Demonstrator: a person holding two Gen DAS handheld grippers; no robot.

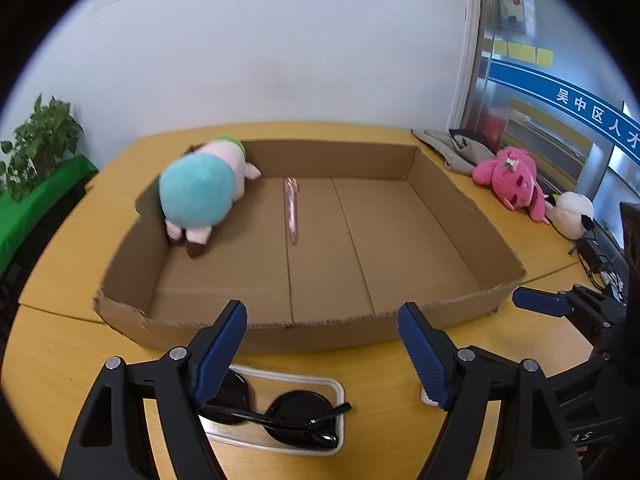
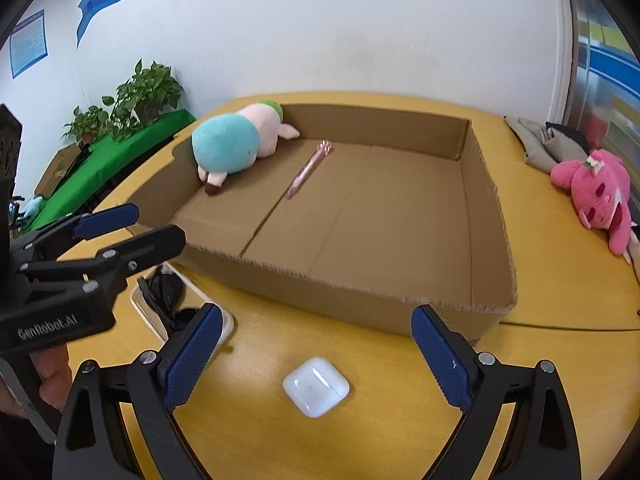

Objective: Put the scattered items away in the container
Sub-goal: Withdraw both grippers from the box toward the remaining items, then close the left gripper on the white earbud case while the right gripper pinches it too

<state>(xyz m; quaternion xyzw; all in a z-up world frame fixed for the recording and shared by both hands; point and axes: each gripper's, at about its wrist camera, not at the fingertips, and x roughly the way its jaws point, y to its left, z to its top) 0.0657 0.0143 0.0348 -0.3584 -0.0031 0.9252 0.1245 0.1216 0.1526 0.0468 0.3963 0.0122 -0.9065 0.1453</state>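
A shallow cardboard box lies on the yellow table. Inside it are a teal and pink plush toy at the far left and a pink pen. My left gripper is open and empty, above black sunglasses lying on a clear tray. My right gripper is open and empty, above a white earbud case. The left gripper also shows in the right wrist view.
A pink plush toy, a white plush and grey cloth lie on the table right of the box. Cables lie at the right edge. Potted plants stand at left.
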